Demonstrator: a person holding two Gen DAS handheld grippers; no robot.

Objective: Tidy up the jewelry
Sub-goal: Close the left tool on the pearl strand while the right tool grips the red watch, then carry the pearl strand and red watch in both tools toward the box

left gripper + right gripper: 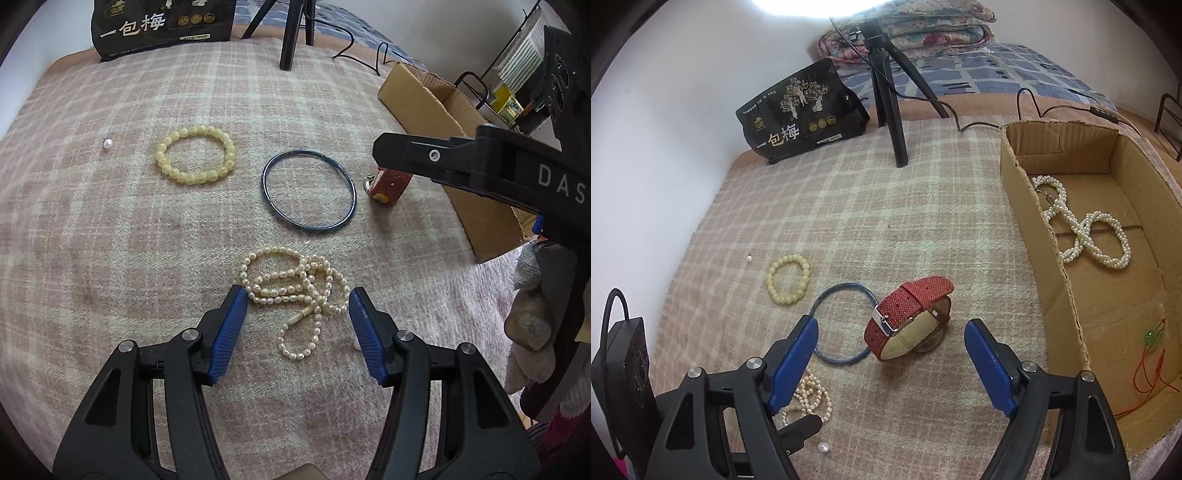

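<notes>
left gripper [297, 297] angled down over the plaid blanket [110, 240], blue pads spread wide, nothing held. tangled pearl necklace [295, 291] lying between and just ahead of the pads; contact with either pad hard to judge from this angle. beyond it, flat on the blanket: blue bangle [309, 190], yellow bead bracelet [195, 155] to its left, a single loose pearl [107, 143] farther left.

right gripper [891, 338] also tilted downward, low over the blanket, jaws wide apart and empty. red watch [907, 319] standing on edge between the open pads, strap buckled into a loop, touching neither pad. seen from the left wrist, the right gripper's black finger reaching in from the right above the watch.

cardboard box [1052, 258] just right of the watch, open-topped, with a white beaded rope necklace [1086, 229] coiled inside and thin red thread [1145, 369] near its front corner. black snack bag [798, 114] and black tripod [890, 103] at the far edge of the blanket.
</notes>
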